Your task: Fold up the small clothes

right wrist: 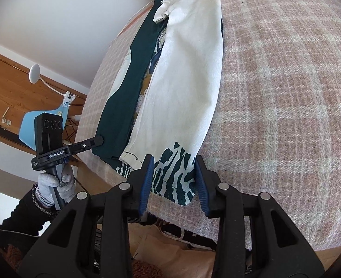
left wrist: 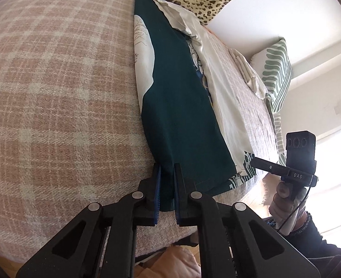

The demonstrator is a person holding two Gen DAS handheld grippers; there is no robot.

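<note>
Two tongs met a folded green-and-white garment (left wrist: 182, 106) lying lengthwise on the plaid bed cover (left wrist: 54, 97). Left tongs (left wrist: 168, 173) pinched its dark green hem corner; right tongs (right wrist: 174, 173) stood spread around the patterned white corner, pads apart.

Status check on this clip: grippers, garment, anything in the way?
Left gripper shut on the garment's dark green hem corner. Right gripper jaws straddle the patterned corner, not yet pinching. Garment flat on plaid bed. Nothing blocking.
</note>
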